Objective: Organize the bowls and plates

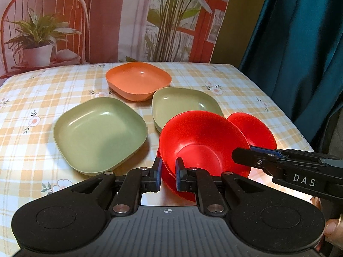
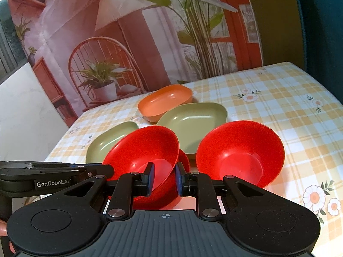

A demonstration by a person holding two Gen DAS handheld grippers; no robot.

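Nearest the left wrist camera, the left claw has its two fingers set narrowly apart astride the near rim of a tilted red bowl, one pad inside the bowl and one outside; whether the pads press the rim I cannot tell. This bowl sits tipped in a second red bowl beneath it. The right claw straddles the opposite rim of the same tilted bowl with a similar small gap, contact likewise unclear. Just right of it a third red bowl leans on the checked table. Beyond lie two green plates, and farthest an orange plate near the printed backdrop.
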